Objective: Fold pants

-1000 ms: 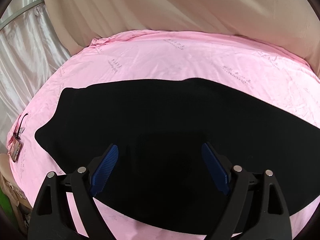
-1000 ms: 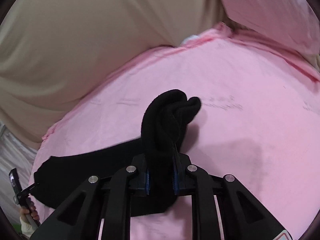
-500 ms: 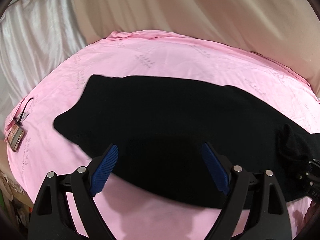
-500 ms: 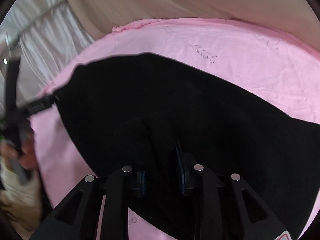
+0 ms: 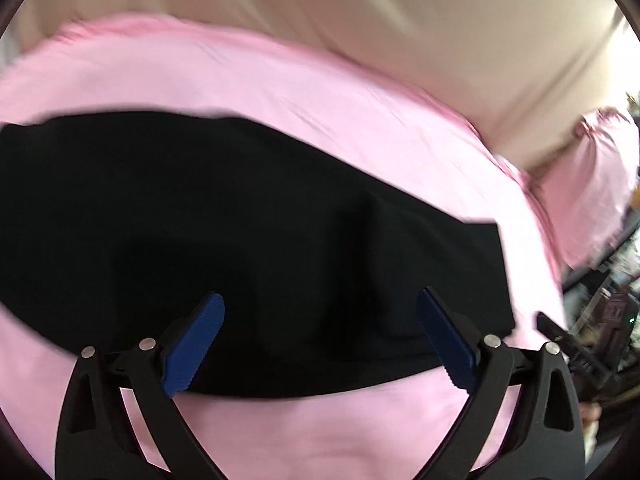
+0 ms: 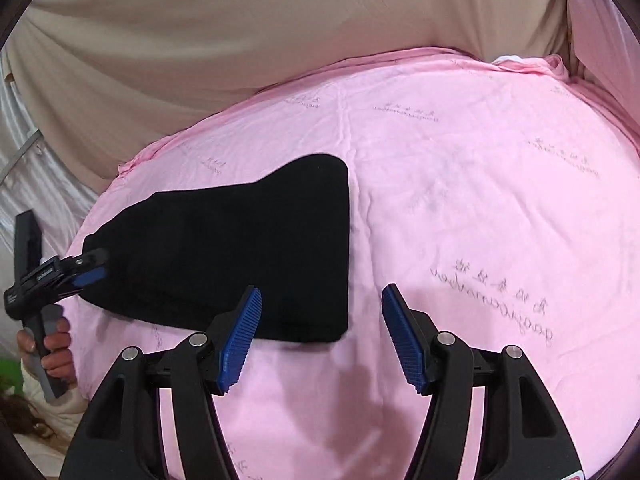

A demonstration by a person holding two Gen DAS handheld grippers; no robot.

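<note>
The black pants (image 6: 240, 256) lie folded flat on the pink sheet (image 6: 480, 208). In the left wrist view the pants (image 5: 224, 240) fill the middle, blurred by motion. My left gripper (image 5: 320, 340) is open and empty, hovering over the pants' near edge. It also shows in the right wrist view (image 6: 80, 272) at the pants' left end. My right gripper (image 6: 320, 332) is open and empty, just in front of the pants' near right corner.
A beige drape (image 6: 240, 32) hangs behind the bed. A pink pillow (image 5: 592, 184) lies at the far right. White satin curtain (image 6: 24, 168) hangs at the left. Dark clutter (image 5: 608, 312) stands beyond the bed's right edge.
My right gripper has opened and let go of the pants, which now lie folded over. The left gripper has swung rightwards along the pants, still open.
</note>
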